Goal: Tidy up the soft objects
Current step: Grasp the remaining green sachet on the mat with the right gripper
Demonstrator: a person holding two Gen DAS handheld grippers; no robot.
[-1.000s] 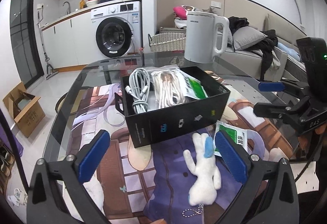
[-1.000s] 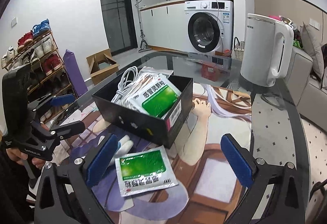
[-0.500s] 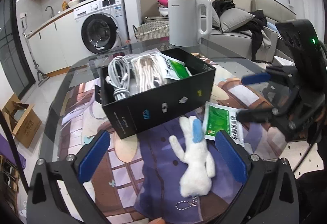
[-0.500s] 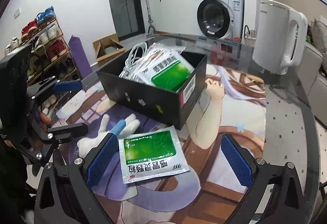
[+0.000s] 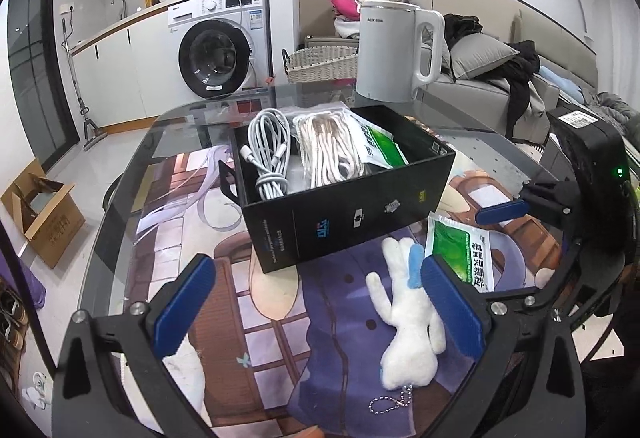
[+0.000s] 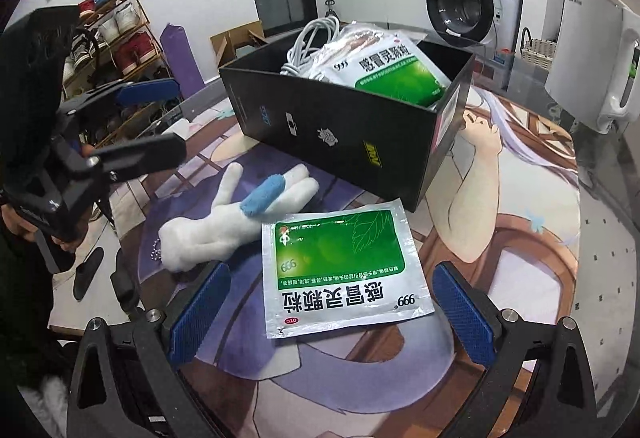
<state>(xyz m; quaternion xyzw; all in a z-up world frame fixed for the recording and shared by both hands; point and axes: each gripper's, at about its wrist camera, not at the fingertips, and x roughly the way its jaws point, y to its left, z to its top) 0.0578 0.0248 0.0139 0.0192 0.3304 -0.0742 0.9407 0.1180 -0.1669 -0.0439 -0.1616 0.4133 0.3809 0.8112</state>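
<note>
My right gripper [image 6: 326,308] hangs with jaws spread wide over the sachet [image 6: 340,270], which lies flat on the tabletop [image 6: 600,278] just near of the box [image 6: 344,134]; my left gripper [image 5: 316,302] is equally wide, the plush [image 5: 404,322] by its right pad. The flat foil may slide from under my pads, or I could catch the plush, which touches the sachet's left edge.

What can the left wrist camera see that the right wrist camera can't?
Only the left wrist view shows the grey sofa piled with dark clothes. Only the right wrist view shows the wooden shoe rack. Both show the black cardboard box holding cables, the white plush rabbit, the green-and-white foil sachet flat on the table, and the white electric kettle.
</note>
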